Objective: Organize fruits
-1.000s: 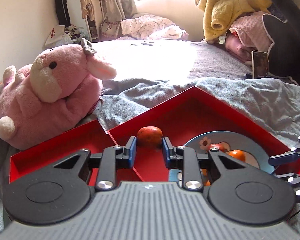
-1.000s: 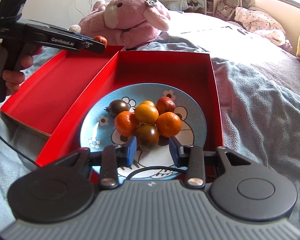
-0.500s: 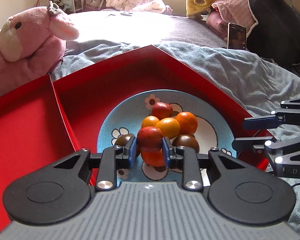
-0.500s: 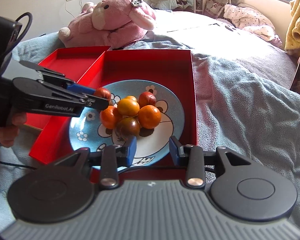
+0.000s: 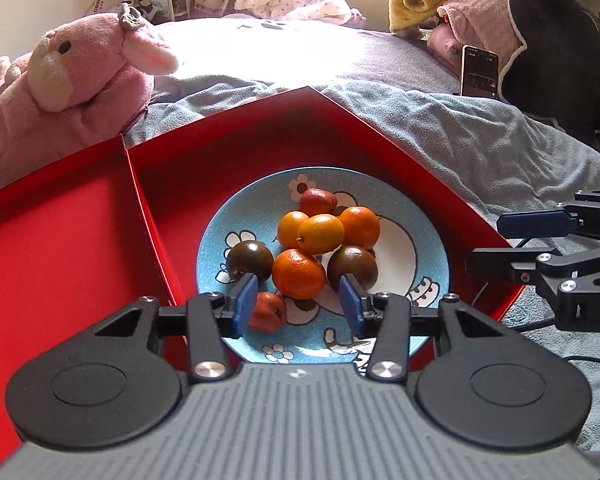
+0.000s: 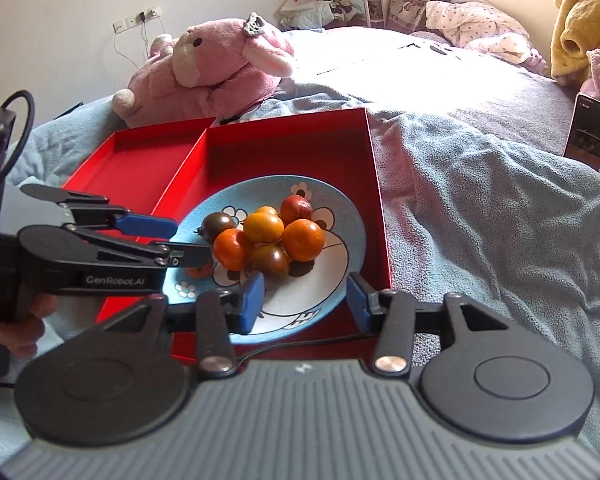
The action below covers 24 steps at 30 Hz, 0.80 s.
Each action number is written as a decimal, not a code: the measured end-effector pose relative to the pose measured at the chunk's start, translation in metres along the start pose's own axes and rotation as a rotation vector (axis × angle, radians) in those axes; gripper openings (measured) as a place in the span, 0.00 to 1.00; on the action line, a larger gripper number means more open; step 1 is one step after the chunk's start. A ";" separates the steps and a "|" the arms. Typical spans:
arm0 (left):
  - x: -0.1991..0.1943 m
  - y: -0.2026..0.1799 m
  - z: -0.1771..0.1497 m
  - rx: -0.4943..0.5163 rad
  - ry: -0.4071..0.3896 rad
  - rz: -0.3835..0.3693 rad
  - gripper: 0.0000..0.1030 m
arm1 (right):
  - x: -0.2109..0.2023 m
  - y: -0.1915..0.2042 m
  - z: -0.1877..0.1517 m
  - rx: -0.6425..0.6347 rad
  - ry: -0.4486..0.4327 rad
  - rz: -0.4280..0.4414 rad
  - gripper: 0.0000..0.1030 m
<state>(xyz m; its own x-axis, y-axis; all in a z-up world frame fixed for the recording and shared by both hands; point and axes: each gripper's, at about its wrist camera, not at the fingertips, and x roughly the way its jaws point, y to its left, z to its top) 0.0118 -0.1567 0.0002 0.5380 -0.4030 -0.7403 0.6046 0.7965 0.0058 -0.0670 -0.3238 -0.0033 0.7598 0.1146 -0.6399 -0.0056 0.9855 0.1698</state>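
A blue cartoon plate (image 5: 412, 224) lies in the right red tray (image 5: 204, 168) and holds a pile of orange, yellow, red and dark fruits (image 5: 320, 234). My left gripper (image 5: 298, 306) is open just above the plate's near edge. A small red fruit (image 5: 267, 312) lies on the plate beside its left finger, apart from the pile. My right gripper (image 6: 306, 300) is open and empty over the plate's (image 6: 340, 216) near rim. The left gripper (image 6: 188, 240) shows in the right wrist view, reaching to the pile (image 6: 266, 236) from the left.
An empty second red tray (image 5: 52, 240) adjoins on the left. A pink plush rabbit (image 5: 68, 92) lies behind the trays on the blue blanket (image 5: 480, 144). A phone (image 5: 479, 72) stands at the back right. The right gripper (image 5: 548, 248) shows at the plate's right.
My left gripper carried the red fruit from over the trays to the plate, opened, and let it go on the plate's near left. The right gripper stayed open, shifting slightly.
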 end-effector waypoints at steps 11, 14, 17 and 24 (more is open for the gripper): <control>-0.089 -0.023 -0.036 -0.166 -0.081 0.171 0.51 | -0.034 0.030 -0.017 0.099 0.008 0.020 0.55; -0.110 -0.025 -0.049 -0.191 -0.106 0.229 0.56 | -0.047 0.043 -0.020 0.100 -0.010 -0.010 0.71; -0.127 -0.024 -0.061 -0.214 -0.130 0.273 0.65 | -0.061 0.055 -0.022 0.091 -0.028 -0.045 0.74; -0.154 -0.033 -0.086 -0.175 -0.163 0.306 0.66 | -0.071 0.073 -0.035 0.099 -0.001 -0.119 0.74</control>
<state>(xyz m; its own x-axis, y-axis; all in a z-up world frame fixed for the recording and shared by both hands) -0.1414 -0.0816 0.0561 0.7730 -0.1898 -0.6053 0.2996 0.9503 0.0846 -0.1438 -0.2559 0.0284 0.7522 -0.0024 -0.6589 0.1485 0.9749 0.1661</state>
